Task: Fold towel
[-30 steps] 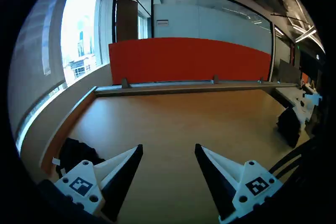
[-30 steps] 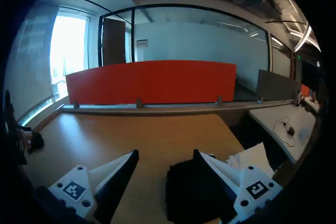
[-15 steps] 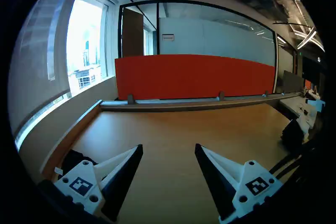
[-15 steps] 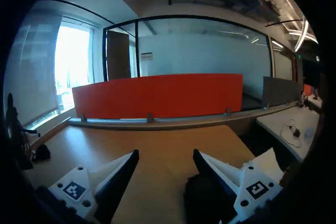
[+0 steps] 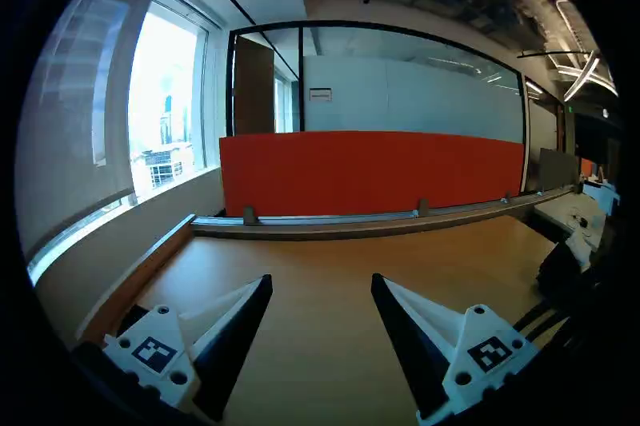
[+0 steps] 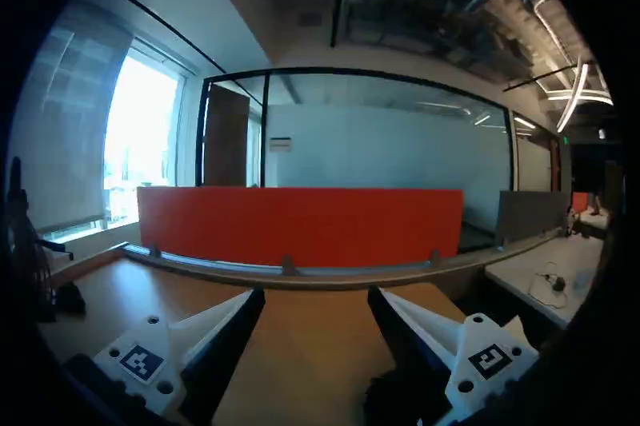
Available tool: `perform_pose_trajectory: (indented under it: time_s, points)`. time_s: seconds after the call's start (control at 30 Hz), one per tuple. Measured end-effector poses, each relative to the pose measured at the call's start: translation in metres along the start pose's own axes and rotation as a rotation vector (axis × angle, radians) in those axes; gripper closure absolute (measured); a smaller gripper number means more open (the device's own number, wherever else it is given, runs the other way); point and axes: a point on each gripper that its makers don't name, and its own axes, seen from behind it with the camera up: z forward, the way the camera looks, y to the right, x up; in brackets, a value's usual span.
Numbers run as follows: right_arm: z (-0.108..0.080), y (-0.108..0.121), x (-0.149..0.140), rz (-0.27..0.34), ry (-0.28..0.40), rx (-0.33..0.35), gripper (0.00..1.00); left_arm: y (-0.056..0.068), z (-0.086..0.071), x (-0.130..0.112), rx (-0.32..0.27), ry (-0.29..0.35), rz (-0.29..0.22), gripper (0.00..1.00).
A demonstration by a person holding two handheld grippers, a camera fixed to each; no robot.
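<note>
The black crumpled towel (image 6: pixel 388 402) lies low in the right gripper view, on the light-brown wooden tabletop (image 6: pixel 320 346). It sits just beside the inner edge of one finger of the right gripper (image 6: pixel 315 292) and is not between the fingers. That gripper is spread wide with nothing held. In the left gripper view, the left gripper (image 5: pixel 320 278) is also spread wide over bare tabletop and grips nothing. A dark shape (image 5: pixel 560 270) at the table's far right edge is too dim to identify. Beyond the table stand a long orange-red partition panel (image 5: pixel 368 174) and a bright window (image 5: pixel 164 134).
</note>
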Motion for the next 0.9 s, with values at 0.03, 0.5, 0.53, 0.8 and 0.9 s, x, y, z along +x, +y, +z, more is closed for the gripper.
perform_pose_trajectory:
  time_s: [0.03,0.5,0.53,0.8,0.9]
  points:
    - [0.001,-0.002,0.000,0.003,0.001,0.000,0.00,0.000,0.000,0.001,0.001,0.005,0.000,0.08]
    - [0.007,-0.023,-0.005,0.014,0.014,-0.003,0.00,-0.008,-0.002,0.004,0.033,0.054,-0.001,0.08]
    - [0.007,-0.024,-0.006,0.014,0.014,-0.001,0.00,-0.008,-0.002,0.002,0.034,0.054,-0.002,0.08]
    - [0.007,-0.033,-0.016,0.015,0.013,0.008,0.00,-0.010,0.001,-0.005,0.035,0.084,0.008,0.08]
    - [0.008,-0.035,-0.021,0.010,0.017,0.005,0.00,-0.009,0.002,-0.010,0.030,0.099,0.018,0.08]
